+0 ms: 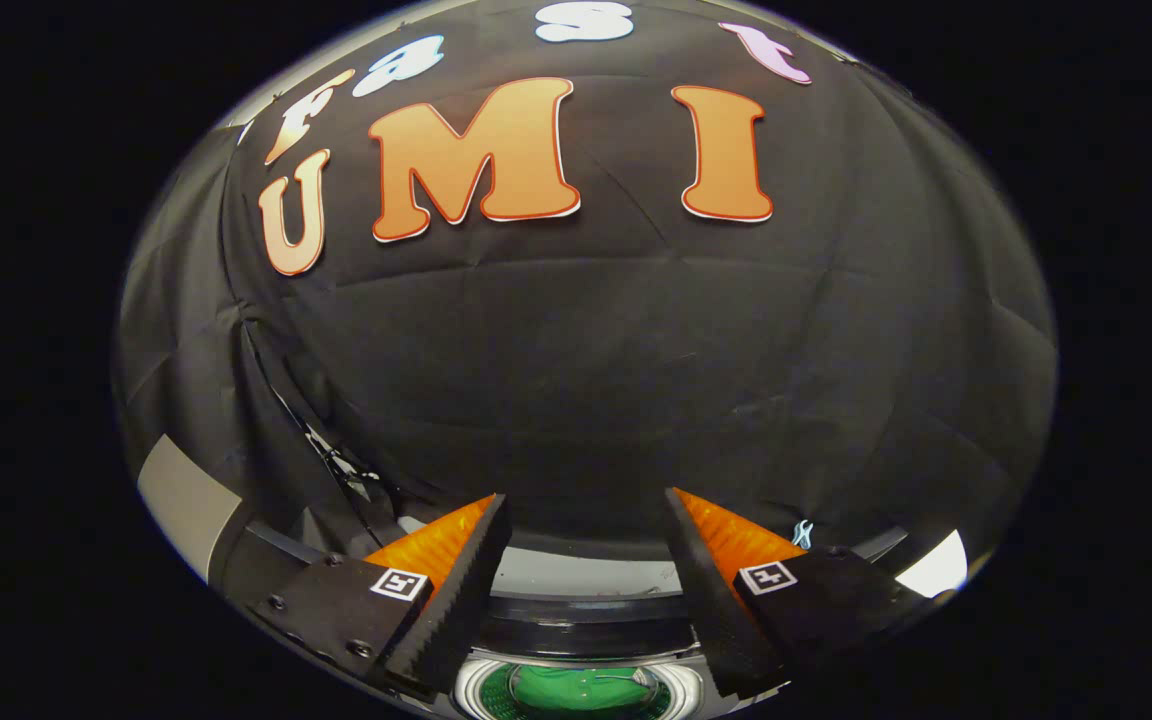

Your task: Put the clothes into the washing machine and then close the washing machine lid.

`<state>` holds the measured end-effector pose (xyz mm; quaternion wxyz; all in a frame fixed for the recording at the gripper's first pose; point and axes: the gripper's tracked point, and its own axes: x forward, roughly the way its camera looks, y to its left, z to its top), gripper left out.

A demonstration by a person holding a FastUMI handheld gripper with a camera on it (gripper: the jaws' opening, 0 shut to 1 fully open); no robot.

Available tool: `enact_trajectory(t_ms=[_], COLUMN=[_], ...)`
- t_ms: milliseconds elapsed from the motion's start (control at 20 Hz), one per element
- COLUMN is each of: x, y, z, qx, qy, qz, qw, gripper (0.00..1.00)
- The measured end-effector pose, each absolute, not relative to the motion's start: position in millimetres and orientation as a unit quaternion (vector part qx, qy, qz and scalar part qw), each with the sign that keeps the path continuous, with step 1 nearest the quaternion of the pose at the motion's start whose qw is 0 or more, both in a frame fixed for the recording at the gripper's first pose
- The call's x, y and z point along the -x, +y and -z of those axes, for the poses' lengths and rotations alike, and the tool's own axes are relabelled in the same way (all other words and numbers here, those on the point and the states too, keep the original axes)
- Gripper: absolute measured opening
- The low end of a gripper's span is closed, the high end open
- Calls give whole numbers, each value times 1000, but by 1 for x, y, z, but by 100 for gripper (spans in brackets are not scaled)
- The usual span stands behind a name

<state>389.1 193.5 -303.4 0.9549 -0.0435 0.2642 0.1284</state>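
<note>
My gripper [586,500] stands open with nothing between its fingers, pointing at the booth's black cloth wall. Below and between the fingers lies the washing machine's round opening [576,690], ringed in white. A green piece of clothing [576,688] lies inside the drum. Just beyond the opening, a dark band and a pale panel of the machine's top [586,575] run across between the two fingers. I cannot make out the lid.
The black cloth wall [586,350] rises close behind the machine. A thin black cable [331,455] hangs down the wall beyond the left finger. A small light clip [802,533] sits on the cloth by the right finger. A grey surface [186,505] shows far left.
</note>
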Motion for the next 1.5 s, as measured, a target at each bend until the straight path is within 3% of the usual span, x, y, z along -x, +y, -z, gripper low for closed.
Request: enact_trajectory(t_ms=[700, 1500], x=[-299, -216], y=[172, 150], z=[301, 333], qx=[43, 35], qy=[235, 293], qz=[-135, -121], qw=[962, 948], gripper=[97, 97])
